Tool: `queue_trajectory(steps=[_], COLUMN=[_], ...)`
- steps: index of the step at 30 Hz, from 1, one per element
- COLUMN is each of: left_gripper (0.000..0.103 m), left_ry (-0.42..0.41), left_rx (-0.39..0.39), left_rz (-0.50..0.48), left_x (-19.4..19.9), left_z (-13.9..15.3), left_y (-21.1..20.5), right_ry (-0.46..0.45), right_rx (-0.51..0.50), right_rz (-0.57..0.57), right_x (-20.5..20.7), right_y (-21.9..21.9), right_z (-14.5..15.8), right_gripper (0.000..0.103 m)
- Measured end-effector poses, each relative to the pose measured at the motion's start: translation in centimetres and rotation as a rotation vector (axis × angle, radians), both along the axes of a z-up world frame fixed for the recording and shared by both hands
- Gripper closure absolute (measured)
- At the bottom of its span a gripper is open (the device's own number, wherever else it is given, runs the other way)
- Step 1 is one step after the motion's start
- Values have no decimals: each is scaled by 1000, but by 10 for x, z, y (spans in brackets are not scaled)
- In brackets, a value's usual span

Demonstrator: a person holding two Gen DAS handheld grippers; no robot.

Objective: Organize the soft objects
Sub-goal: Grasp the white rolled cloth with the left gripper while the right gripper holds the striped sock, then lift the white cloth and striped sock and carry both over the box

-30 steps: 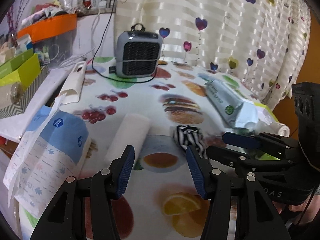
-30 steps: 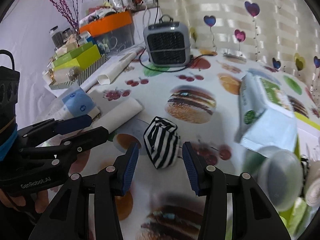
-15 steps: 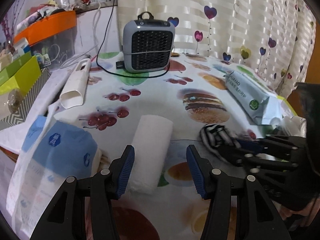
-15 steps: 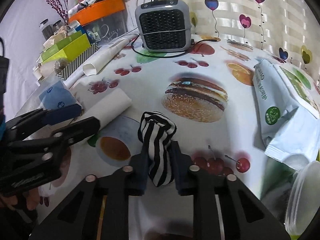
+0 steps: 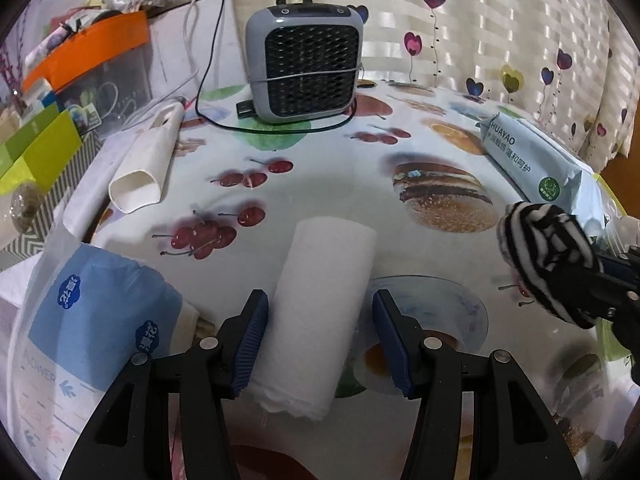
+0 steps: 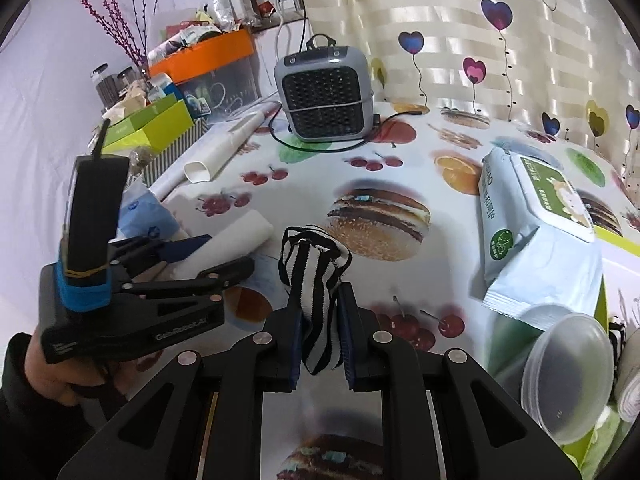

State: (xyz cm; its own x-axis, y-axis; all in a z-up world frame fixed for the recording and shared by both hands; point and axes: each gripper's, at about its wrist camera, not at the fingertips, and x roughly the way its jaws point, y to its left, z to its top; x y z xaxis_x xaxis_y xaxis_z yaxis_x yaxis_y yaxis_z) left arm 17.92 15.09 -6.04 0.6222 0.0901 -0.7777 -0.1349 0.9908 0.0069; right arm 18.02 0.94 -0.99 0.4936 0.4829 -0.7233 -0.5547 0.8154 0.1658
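Note:
A white paper towel roll (image 5: 332, 256) lies on the fruit-print tablecloth (image 5: 320, 184). My left gripper (image 5: 319, 308) is open, with one blue pad on each side of the roll's near end and small gaps to both. My right gripper (image 6: 320, 312) is shut on a black-and-white striped sock bundle (image 6: 314, 264), which it holds clear of the table. From the left wrist view the sock (image 5: 540, 248) hangs at the right edge. The right wrist view shows the left gripper (image 6: 220, 254) low over the roll (image 6: 240, 236), with a person's hand below it.
A grey heater (image 5: 304, 60) with a black cable stands at the back. A wet-wipes pack (image 5: 532, 156) lies to the right, beside a clear plastic lid (image 6: 568, 364). At the left are a blue tissue pack (image 5: 92, 320), a white paper tube (image 5: 148, 164) and green boxes (image 6: 160, 124).
My right gripper closed on the striped sock and lifted it off the table. My left gripper moved forward and down until the paper roll lay between its open jaws.

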Motion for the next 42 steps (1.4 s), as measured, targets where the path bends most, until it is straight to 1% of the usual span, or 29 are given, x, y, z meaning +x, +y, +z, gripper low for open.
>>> queue_trajectory(steps=[1,4,7,15,23,32,42], left_gripper=[60,72,77,78,78,78,78], left_ry=[1,-1,-15,-98,-174,-216,-227], left_rx=[1,-8,-26,-92,-154,-196,-227], left_rz=[1,0,-10,-38,-80,-161,-236], left_x=[-1,-3,-10,-41,-72,-89,-93], left_z=[0,2,7,36,68,88,98], left_y=[-1,-1,-6,-29,-65,-109,-147], right_ry=[-3,-14,-26,-60,-102,-141,-172], right_rx=[3,12,21,52,86,108,119], right_rz=[-3,-13,-19,-24,-52,-121,-181], right_x=[-1,-4,-9,-28,-50,-68,-81], right_y=[-2,-8,-14,-32,-64,-109,-149], right_z=[1,6,12,29,49,66,76], right_gripper=[86,86,86,86,86,86,86])
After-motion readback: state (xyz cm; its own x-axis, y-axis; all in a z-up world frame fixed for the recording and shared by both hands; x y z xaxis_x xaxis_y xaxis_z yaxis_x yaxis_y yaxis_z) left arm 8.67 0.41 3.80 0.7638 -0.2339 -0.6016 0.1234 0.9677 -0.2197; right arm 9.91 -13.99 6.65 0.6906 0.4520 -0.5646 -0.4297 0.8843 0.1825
